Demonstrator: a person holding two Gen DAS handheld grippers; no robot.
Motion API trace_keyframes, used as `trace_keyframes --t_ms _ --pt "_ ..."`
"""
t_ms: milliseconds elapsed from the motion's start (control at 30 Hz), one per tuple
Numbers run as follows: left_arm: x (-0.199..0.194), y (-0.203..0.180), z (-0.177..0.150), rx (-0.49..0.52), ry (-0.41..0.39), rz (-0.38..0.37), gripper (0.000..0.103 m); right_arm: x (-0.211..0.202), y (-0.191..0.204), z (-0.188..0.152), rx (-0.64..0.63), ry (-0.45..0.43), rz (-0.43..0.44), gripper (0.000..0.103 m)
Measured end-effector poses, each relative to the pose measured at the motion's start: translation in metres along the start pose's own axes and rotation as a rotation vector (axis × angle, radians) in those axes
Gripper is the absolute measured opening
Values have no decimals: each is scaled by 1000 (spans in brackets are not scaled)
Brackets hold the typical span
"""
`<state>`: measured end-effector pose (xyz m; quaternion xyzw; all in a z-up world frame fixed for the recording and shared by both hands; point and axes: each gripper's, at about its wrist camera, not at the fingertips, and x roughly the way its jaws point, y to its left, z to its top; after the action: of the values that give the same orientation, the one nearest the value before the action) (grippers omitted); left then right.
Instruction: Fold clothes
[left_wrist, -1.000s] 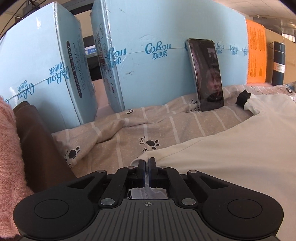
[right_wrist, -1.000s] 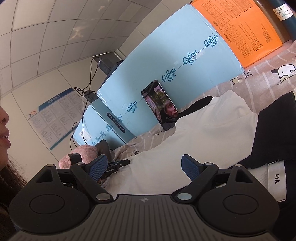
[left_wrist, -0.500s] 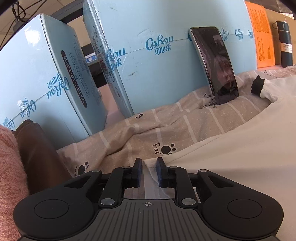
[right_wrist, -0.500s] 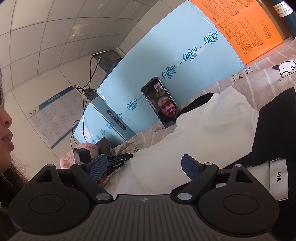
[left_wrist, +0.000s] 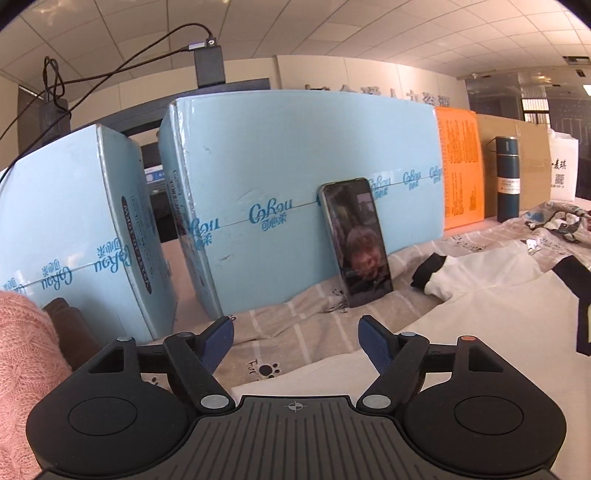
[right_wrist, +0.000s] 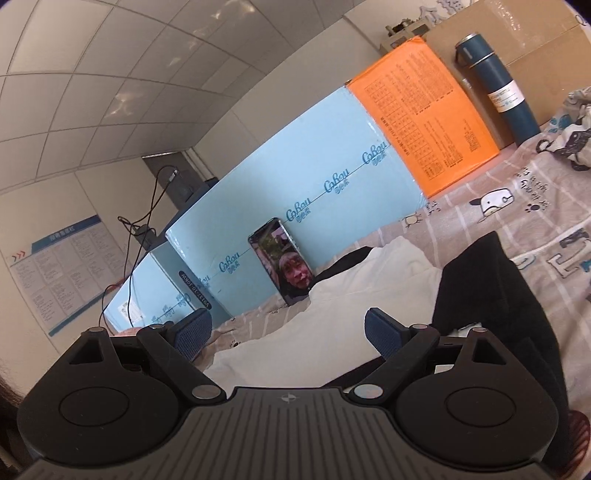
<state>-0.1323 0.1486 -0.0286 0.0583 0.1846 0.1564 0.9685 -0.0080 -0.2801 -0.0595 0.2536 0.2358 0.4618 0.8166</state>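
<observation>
- Fingers (left_wrist: 218, 341) of the left gripper (left_wrist: 295, 338), blue-padded, were seen spread wide with nothing between them; one second before, they had been pressed together on the near edge of the cream-white cotton sweatshirt with black cuffs and black panels (left_wrist: 480, 306), and half a second before they were only partly parted.
- That edge had therefore been let go, and the left gripper had been raised, since more of the ceiling and the pale blue cardboard cartons (left_wrist: 295, 206) was shown than before.
- Fingers (right_wrist: 384, 334) of the right gripper (right_wrist: 288, 332) were likewise spread and empty, as in both earlier pictures, held above the garment.
- For the task, the release was judged to mark the end of one pull or fold; whether another fold was due could not be settled, as the garment's whole outline was not shown.
- The sweatshirt was laid flat on the beige striped bedsheet with paw and dog prints (left_wrist: 280, 328), just beside the black smartphone (left_wrist: 356, 240) that was propped against a carton.
- Its long axis was judged to run from the grippers toward the cartons, slanting rightward; a black-cuffed sleeve (left_wrist: 430, 271) was pointed at the phone's foot.
- A black panel (right_wrist: 491, 295) was seen along its right side.
</observation>
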Motion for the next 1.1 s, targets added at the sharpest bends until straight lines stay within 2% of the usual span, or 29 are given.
trace_keyframes --t_ms 167,333,533,667,833,900,967,1033,1067,1100 --pt "-23 -43 5 81 -53 -146 83 -60 -7 -10 52 -85 -175 91" --pt "-53 -99 5 185 -78 -340 83 -79 -20 -19 103 -59 -271 92" --pt "-92 -166 -6 264 -75 -629 83 -79 -35 -25 174 3 -307 92" --pt "-106 -200 -7 262 -70 -801 83 -75 -39 -27 203 33 -321 92" --pt "-111 -248 -20 268 26 -1018 83 -69 -42 -27 242 58 -332 92" --pt "-103 -266 -31 286 106 -1044 83 -67 -44 -28 257 68 -337 92" --pt "-95 -279 -44 310 175 -1029 82 -63 -44 -28 268 75 -338 92" --pt "-92 -282 -51 331 184 -989 79 -57 -43 -27 268 77 -332 92" --pt "-91 -281 -52 330 177 -979 75 -53 -42 -26 268 78 -328 92" --pt "-90 -279 -52 326 173 -967 63 -49 -43 -26 269 76 -327 92"
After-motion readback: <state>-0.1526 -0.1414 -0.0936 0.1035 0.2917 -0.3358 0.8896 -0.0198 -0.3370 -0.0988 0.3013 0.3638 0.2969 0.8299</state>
